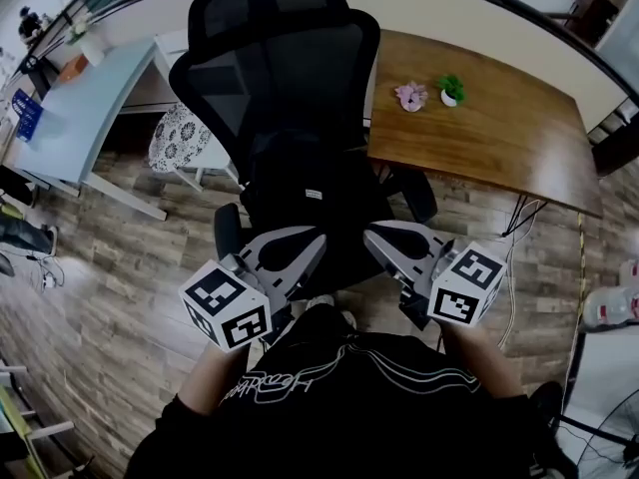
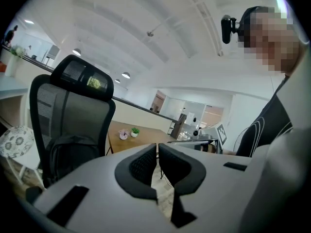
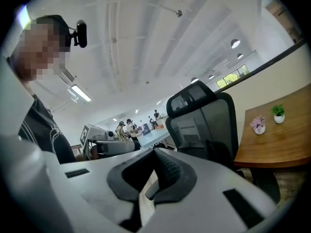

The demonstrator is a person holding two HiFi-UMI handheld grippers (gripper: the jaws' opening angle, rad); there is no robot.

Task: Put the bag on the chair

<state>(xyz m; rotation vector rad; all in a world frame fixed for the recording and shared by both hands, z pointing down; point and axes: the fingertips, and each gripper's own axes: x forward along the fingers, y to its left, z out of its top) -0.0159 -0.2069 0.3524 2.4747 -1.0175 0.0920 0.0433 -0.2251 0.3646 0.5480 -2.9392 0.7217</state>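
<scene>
A black bag [image 1: 305,193] rests on the seat of the black mesh office chair [image 1: 290,68], leaning against its backrest. Both grippers hang in front of the chair, close to the person's body and apart from the bag. My left gripper [image 1: 318,236] is shut with nothing between its jaws. My right gripper [image 1: 371,232] is likewise shut and empty. In the left gripper view the closed jaws [image 2: 157,147] point up past the bag [image 2: 73,152] and chair [image 2: 73,106]. The right gripper view shows shut jaws [image 3: 154,152] with the chair [image 3: 204,115] behind them.
A brown wooden table [image 1: 499,138] stands right of the chair, carrying two small potted plants [image 1: 410,96] [image 1: 450,90]. A light blue desk [image 1: 80,108] and a patterned stool [image 1: 185,138] are at the left. Cables [image 1: 519,218] hang below the wooden table.
</scene>
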